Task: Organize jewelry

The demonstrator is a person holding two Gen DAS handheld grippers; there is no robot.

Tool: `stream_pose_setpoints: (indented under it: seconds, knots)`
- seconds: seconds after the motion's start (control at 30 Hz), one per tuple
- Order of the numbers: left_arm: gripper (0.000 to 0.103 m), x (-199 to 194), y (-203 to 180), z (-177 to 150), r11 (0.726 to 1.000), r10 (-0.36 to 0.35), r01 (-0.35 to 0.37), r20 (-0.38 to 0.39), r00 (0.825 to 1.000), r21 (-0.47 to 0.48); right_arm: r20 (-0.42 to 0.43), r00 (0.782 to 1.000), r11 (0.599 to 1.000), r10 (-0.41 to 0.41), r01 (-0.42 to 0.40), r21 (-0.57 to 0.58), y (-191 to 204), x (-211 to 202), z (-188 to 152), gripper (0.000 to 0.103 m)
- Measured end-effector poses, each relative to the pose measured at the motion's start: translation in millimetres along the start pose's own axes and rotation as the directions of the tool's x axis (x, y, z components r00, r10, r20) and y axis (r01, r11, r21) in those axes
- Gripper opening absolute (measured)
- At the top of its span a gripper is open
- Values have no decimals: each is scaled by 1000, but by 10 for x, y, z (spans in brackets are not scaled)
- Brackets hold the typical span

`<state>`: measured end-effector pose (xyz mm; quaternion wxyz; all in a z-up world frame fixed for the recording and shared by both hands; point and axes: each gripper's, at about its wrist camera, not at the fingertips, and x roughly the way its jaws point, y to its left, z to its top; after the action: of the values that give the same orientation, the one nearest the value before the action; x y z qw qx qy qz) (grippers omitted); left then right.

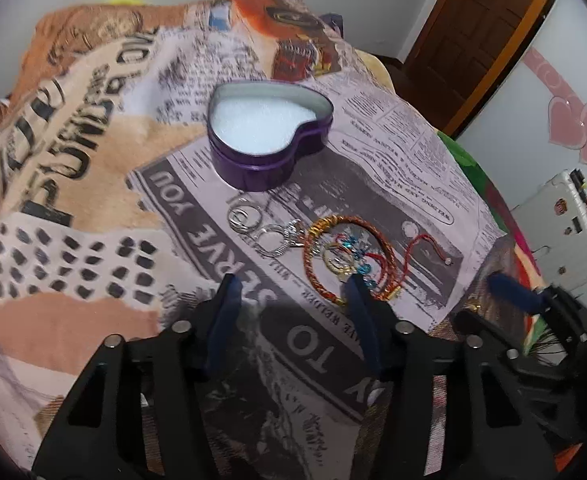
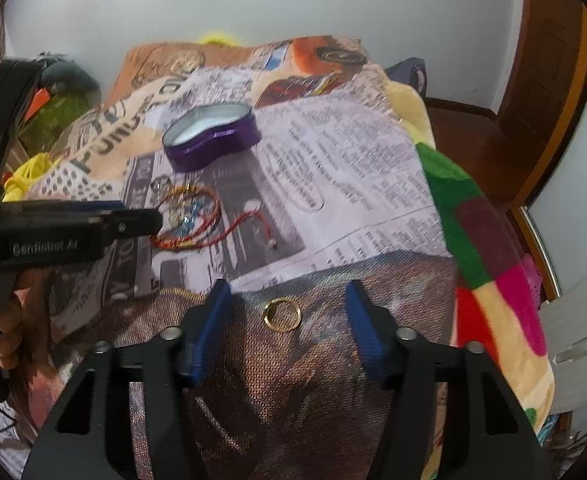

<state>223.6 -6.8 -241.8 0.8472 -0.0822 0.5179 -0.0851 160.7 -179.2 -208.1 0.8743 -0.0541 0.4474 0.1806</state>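
Observation:
A purple heart-shaped tin (image 1: 267, 132) with white padding stands open on the printed blanket; it also shows in the right wrist view (image 2: 212, 136). Below it lie silver rings (image 1: 245, 216), a red-gold bangle (image 1: 347, 258) with a gold ring and blue beads inside, and a red thread bracelet (image 1: 425, 246). My left gripper (image 1: 291, 284) is open and empty just in front of the bangle, its right finger at the bangle's rim. My right gripper (image 2: 287, 290) is open, with a gold ring (image 2: 282, 314) lying on the cloth between its fingers.
The newspaper-print blanket (image 1: 93, 168) covers a bed, dropping off at right onto a colourful blanket (image 2: 489, 248). A wooden door (image 1: 481, 28) and white wall stand behind. The left gripper's body (image 2: 65, 228) reaches in from the left in the right wrist view.

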Motion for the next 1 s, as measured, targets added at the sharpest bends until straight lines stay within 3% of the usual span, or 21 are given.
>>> stream_pose_setpoints:
  seconds: [0.33, 0.5, 1.0]
  knots:
    - [24, 95, -57, 47, 1000, -24, 24, -4, 1000, 10, -2, 1000, 1000, 21, -21, -7, 45, 3, -34, 23]
    - [5, 119, -31, 69, 999, -39, 39, -4, 999, -8, 1, 1000, 1000, 21, -21, 5, 43, 12, -30, 20]
    - [1, -241, -90, 19, 1000, -6, 4, 87, 996, 27, 58, 998, 1000, -1, 0, 10, 74, -219, 87, 20]
